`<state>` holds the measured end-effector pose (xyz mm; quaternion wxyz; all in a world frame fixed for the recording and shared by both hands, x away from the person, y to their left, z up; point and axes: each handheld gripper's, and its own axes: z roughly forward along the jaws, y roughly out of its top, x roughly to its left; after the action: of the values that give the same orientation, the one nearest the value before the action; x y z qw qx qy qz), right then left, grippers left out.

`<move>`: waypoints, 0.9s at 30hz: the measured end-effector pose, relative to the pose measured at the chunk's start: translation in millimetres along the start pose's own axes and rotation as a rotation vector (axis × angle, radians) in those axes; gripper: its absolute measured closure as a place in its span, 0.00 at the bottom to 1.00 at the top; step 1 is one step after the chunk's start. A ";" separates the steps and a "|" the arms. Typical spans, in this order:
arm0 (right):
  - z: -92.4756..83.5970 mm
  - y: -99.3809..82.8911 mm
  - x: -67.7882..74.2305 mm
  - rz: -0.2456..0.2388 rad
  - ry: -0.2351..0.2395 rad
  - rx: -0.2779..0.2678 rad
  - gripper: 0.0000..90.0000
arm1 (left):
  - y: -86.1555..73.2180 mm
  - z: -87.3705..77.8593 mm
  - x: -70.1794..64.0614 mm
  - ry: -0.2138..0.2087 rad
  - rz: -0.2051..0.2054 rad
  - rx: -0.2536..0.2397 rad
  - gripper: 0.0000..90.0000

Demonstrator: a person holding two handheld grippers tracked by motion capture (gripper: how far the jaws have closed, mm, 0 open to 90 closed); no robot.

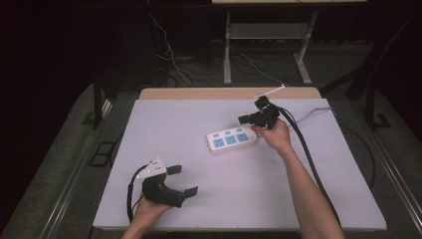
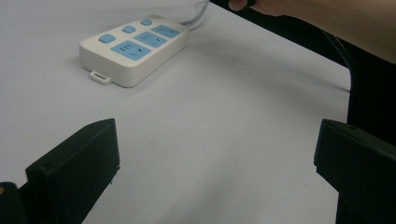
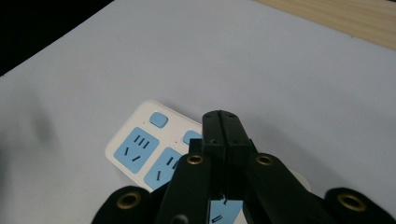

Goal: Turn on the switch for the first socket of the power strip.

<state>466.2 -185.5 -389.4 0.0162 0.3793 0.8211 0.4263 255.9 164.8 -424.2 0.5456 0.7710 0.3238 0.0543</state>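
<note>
**Closed jaws poised over the power strip's switches**

We see the white table (image 1: 164, 199), with the power strip (image 1: 232, 140) mid-table, unpressed as far as we can judge. Our right gripper (image 3: 222, 122), jaws closed and empty, hovers over its blue buttons; our left gripper (image 1: 183, 180) rests open, well apart.

White power strip (image 1: 232, 140), blue sockets

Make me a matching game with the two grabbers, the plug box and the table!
Things:
1. left gripper
2. right gripper
3. power strip
4. table

States:
A. white with blue sockets
B. jaws wide open, near the front edge
C. jaws shut together, over the sockets
D. pale flat top, wooden strip at the far edge

Pairs: 1-B, 2-C, 3-A, 4-D
</note>
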 end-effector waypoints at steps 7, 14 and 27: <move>6.8 -9.1 -8.8 0.034 0.005 0.020 0.99 | 0.0 0.6 -0.4 -0.004 0.002 0.003 0.00; 11.5 -13.3 -12.0 0.044 0.006 0.026 0.99 | -0.1 0.7 -0.2 -0.005 0.006 0.006 0.00; 22.7 -17.6 -15.6 0.076 0.008 0.032 0.99 | -0.1 1.1 0.1 -0.005 0.008 0.010 0.00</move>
<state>474.5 -186.0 -421.0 -0.0092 0.4086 0.8129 0.4149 256.4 164.0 -424.8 0.5425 0.7751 0.3195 0.0529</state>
